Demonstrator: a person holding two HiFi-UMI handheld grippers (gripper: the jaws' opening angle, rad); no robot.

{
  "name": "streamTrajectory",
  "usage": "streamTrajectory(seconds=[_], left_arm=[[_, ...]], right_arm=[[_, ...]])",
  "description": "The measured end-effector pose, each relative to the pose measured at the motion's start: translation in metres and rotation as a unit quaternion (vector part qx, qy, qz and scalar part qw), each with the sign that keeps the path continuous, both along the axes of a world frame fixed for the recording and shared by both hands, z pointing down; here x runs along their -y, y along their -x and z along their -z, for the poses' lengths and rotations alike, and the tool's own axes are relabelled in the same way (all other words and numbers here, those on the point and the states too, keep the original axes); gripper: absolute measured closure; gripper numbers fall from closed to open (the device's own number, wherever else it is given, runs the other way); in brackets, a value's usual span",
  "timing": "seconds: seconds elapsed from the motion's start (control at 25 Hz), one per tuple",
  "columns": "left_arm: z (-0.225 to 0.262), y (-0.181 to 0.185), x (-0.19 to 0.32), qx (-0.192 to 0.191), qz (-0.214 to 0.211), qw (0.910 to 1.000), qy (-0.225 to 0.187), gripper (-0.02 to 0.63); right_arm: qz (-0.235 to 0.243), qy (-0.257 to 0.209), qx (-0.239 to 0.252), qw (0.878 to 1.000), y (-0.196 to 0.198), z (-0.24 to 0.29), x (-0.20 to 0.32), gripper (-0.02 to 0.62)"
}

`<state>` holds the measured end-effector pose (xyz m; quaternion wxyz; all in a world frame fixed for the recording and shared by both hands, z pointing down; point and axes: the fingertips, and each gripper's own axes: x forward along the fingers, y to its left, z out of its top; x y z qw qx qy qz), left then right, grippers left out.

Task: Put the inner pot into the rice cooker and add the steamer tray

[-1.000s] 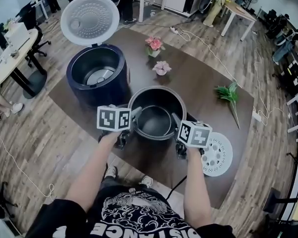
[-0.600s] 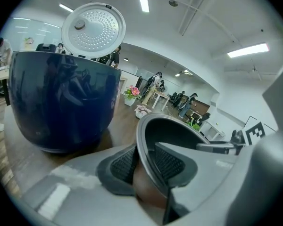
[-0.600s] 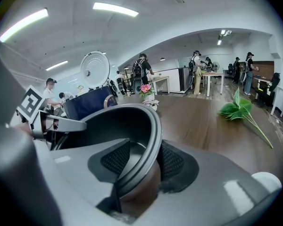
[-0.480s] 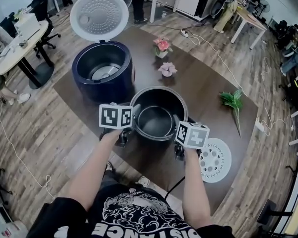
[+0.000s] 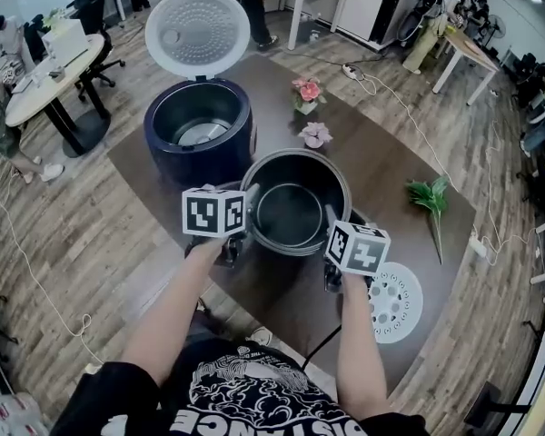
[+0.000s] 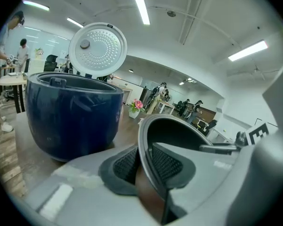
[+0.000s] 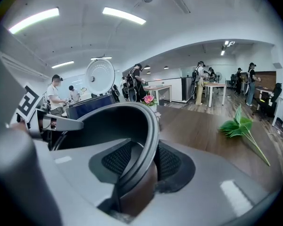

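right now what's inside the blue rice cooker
The rice cooker shows only a silvery heating plate at its bottom; the inner pot is outside. Its near wall hides part of that bottom.

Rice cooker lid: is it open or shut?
Open. The round white perforated lid stands upright behind the dark blue rice cooker, and its bare inside shows.

Left gripper [image 6: 144,166]: jaws closing on the pot [image 6: 179,132] rim, mesh pads [image 6: 167,164] pressing its inner and outer wall; ahead-left, open dark-blue rice cooker [image 6: 70,119], lid [image 6: 98,49] raised; pink flowers [image 6: 137,106] farther ahead.
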<state>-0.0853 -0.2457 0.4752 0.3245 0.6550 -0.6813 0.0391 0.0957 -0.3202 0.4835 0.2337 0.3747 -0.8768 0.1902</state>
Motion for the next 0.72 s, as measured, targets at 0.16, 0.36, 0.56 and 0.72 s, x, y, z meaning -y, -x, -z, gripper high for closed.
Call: streamTrajectory(seconds=[0.16,0.36,0.56,0.72], left_arm=[[0.021,0.005,-0.001,0.012,0.004,0.9997,-0.020,0.512],[0.047,0.010,0.001,0.024,0.008,0.9988,-0.043,0.512],[0.069,0.012,0.001,0.027,0.015,0.9974,-0.064,0.512],[0.089,0.009,0.000,0.037,0.018,0.9956,-0.085,0.512]], right_arm=[[0.007,-0.024,0.012,1.000,0.005,0.022,0.002,0.451],[0.013,-0.053,0.028,0.998,0.011,0.050,0.006,0.451],[0.020,-0.080,0.036,0.996,0.015,0.077,0.010,0.454],[0.025,-0.101,0.046,0.993,0.013,0.096,0.011,0.457]])
